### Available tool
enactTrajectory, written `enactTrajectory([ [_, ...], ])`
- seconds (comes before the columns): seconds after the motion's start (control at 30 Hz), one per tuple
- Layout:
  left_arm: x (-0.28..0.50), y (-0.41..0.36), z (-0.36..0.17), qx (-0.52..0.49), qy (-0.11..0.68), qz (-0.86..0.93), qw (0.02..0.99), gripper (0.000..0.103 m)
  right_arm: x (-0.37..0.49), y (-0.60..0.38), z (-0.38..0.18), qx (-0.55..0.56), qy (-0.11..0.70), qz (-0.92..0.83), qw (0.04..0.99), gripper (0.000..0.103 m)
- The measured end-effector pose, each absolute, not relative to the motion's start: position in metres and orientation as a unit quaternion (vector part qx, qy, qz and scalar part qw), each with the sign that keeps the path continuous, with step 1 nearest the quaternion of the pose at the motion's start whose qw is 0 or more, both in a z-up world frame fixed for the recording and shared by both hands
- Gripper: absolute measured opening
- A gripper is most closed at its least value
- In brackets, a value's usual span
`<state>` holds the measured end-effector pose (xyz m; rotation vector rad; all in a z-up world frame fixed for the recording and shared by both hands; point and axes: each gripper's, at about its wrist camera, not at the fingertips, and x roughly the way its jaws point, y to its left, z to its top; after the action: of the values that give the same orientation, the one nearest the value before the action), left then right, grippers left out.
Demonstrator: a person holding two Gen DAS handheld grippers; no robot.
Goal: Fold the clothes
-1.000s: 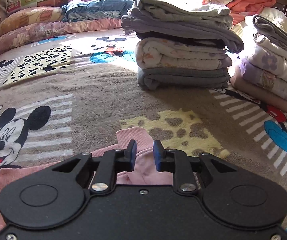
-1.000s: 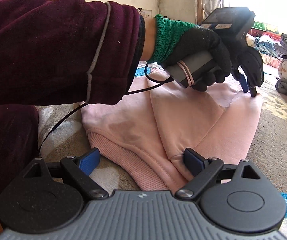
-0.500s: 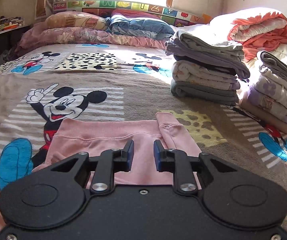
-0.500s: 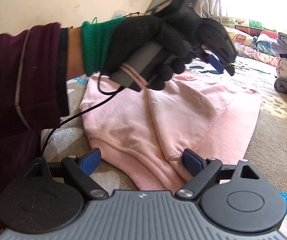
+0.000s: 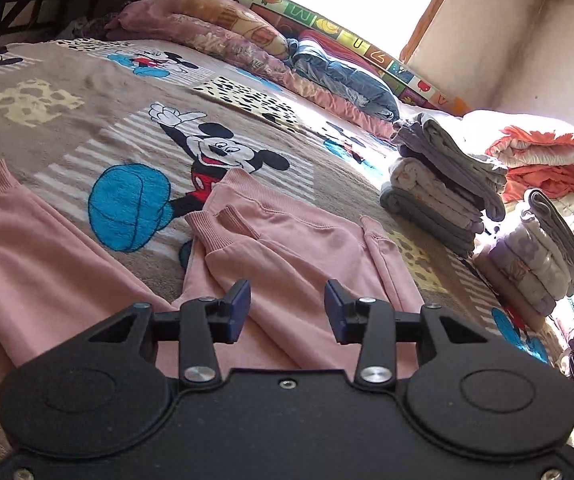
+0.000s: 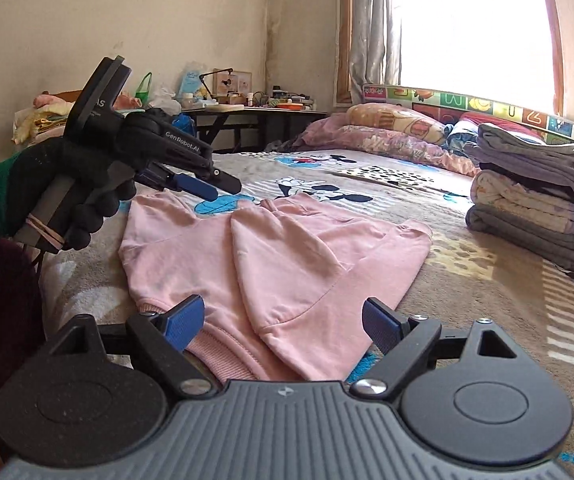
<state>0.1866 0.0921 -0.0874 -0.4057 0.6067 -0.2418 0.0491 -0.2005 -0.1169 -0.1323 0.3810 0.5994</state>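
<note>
Now both claws hang empty over a pink cotton sweatshirt [image 6: 287, 248] on the cartoon-mouse bedspread [image 5: 87, 128].
Left claw [image 5: 287, 308], jaws just opening, stands partly apart above the sweatshirt's folded sleeves at lower centre; right claw [image 6: 283, 324] gapes wide over its ribbed hem. Folded grey and floral clothes stack [image 6: 535, 196] sits at right.
</note>
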Motion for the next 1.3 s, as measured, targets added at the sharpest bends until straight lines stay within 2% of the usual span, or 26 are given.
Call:
enactTrajectory([
  [0.1,0.19,0.095,-0.092,-0.21,0.306,-0.118,0.921,0.039,0.061,-0.173,-0.144,-0.096,0.288,0.31,0.901,0.088],
  [0.2,0.191,0.097,-0.094,-0.216,0.31,-0.118,0.918,0.039,0.051,-0.161,-0.142,-0.132,0.278,0.301,0.903,0.088],
  [0.47,0.194,0.109,-0.102,-0.252,0.313,-0.101,0.91,0.039,0.058,-0.171,-0.114,-0.109,0.24,0.297,0.918,0.087],
  [0.7,0.212,0.123,-0.115,-0.311,0.321,-0.092,0.89,0.038,0.076,-0.153,-0.14,-0.116,0.282,0.324,0.895,0.087],
  [0.93,0.231,0.127,-0.13,-0.37,0.353,-0.086,0.855,0.035,0.074,-0.16,-0.133,-0.096,0.27,0.323,0.902,0.087],
  [1.17,0.235,0.132,-0.134,-0.398,0.344,-0.072,0.847,0.032,0.08,-0.161,-0.139,-0.089,0.279,0.336,0.895,0.087],
  [1.23,0.235,0.133,-0.134,-0.4,0.339,-0.072,0.848,0.03,0.081,-0.161,-0.141,-0.085,0.28,0.338,0.894,0.089],
  [1.3,0.235,0.134,-0.134,-0.402,0.332,-0.072,0.85,0.015,0.08,-0.161,-0.142,-0.087,0.278,0.341,0.894,0.09],
])
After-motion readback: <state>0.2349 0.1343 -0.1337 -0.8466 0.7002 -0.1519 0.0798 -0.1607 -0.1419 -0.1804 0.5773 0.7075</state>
